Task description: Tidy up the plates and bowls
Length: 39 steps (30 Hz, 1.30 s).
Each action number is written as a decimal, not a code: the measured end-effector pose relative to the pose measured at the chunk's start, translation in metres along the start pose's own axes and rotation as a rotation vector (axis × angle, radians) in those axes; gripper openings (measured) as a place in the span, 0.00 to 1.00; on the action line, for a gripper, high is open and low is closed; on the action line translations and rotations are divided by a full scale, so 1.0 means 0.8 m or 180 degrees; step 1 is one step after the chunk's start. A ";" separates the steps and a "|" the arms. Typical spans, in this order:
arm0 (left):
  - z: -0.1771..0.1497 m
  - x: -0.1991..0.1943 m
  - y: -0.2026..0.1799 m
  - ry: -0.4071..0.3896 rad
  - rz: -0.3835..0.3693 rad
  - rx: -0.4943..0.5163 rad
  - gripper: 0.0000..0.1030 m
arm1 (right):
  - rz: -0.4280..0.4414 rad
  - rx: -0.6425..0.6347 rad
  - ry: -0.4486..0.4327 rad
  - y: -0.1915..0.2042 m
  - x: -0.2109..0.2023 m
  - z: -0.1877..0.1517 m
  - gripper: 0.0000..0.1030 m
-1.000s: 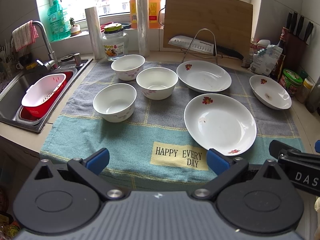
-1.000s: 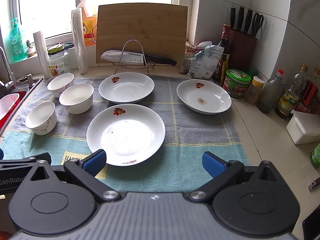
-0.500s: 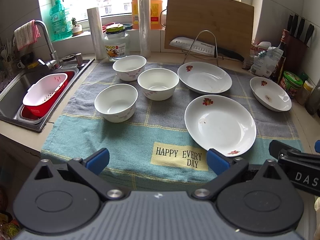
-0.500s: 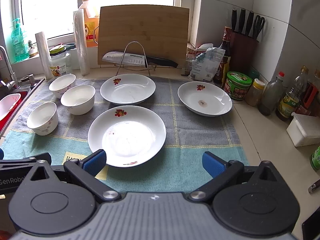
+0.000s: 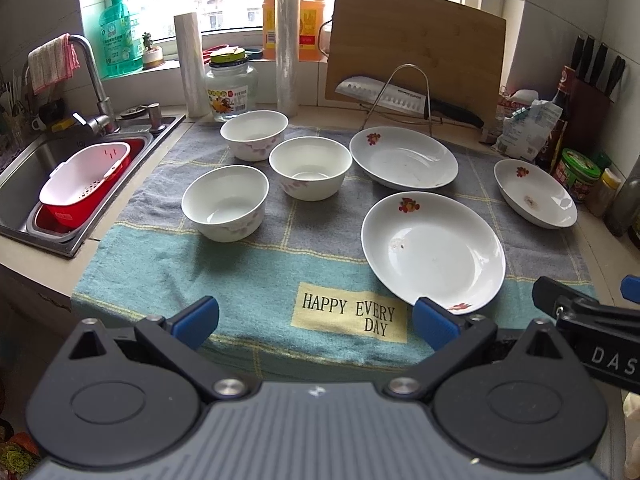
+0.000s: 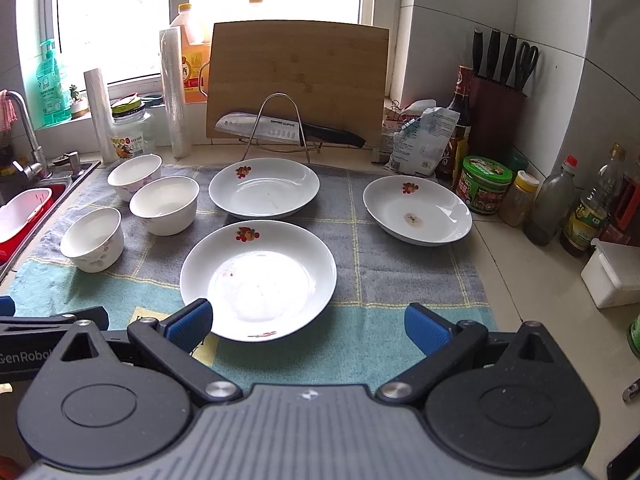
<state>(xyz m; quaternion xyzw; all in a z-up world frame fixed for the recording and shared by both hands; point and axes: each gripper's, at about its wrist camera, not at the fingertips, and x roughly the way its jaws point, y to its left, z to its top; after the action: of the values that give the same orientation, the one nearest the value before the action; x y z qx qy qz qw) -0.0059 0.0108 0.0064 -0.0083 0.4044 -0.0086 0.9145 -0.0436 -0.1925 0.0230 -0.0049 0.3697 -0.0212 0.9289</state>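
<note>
Both my grippers, left (image 5: 314,318) and right (image 6: 308,322), hang spread wide and empty over the towel's (image 5: 168,264) near edge. Three bowls (image 5: 225,202) sit clustered left, three plates (image 6: 258,280) spread out to the right, nothing stacked.

Counter (image 6: 520,276); towel (image 5: 160,256); 3 bowls (image 5: 225,202); 3 plates (image 5: 434,246)

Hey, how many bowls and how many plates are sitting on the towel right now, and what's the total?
Bowls: 3
Plates: 3
Total: 6, all on the towel, none stacked.
</note>
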 end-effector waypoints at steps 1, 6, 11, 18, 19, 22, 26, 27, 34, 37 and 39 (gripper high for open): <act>-0.001 0.000 0.001 -0.0020 -0.0019 -0.0022 0.99 | 0.0041 -0.0016 -0.0007 -0.001 0.001 -0.001 1.00; -0.001 -0.002 0.001 -0.0095 -0.0008 0.0027 0.99 | 0.0125 -0.0069 -0.0065 -0.005 0.003 -0.003 1.00; -0.003 -0.003 0.006 -0.0187 -0.0169 0.0048 0.99 | 0.0202 -0.0069 -0.0136 -0.008 0.003 -0.003 1.00; -0.004 0.000 -0.002 -0.0311 -0.0205 0.0394 0.99 | 0.0213 -0.0110 -0.0176 -0.010 0.011 -0.003 1.00; -0.004 0.001 -0.002 -0.0342 -0.0231 0.0440 0.99 | 0.0206 -0.0129 -0.0183 -0.009 0.013 -0.004 1.00; -0.003 0.009 0.001 -0.0362 -0.0367 0.0495 0.99 | 0.0187 -0.0196 -0.0228 -0.008 0.020 -0.007 1.00; 0.002 0.028 0.009 -0.0305 -0.0667 0.0509 0.99 | 0.0122 -0.0247 -0.0249 -0.006 0.028 -0.012 1.00; 0.004 0.032 0.011 -0.0305 -0.0709 0.0532 0.99 | 0.0126 -0.0247 -0.0247 -0.006 0.030 -0.013 1.00; 0.021 0.077 0.020 -0.0105 -0.0952 0.0646 0.99 | 0.0052 -0.0212 -0.0219 -0.010 0.052 -0.012 1.00; 0.027 0.096 0.022 -0.0003 -0.0986 0.0733 0.99 | 0.0016 -0.0176 -0.0147 -0.011 0.067 -0.011 1.00; 0.029 0.106 0.024 0.0002 -0.1000 0.0789 0.99 | -0.0002 -0.0153 -0.0109 -0.010 0.075 -0.011 1.00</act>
<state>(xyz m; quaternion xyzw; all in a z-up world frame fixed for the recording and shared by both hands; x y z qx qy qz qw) 0.0685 0.0281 -0.0412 0.0414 0.3942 -0.2009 0.8958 -0.0065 -0.2031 -0.0245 -0.0278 0.3542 -0.0125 0.9347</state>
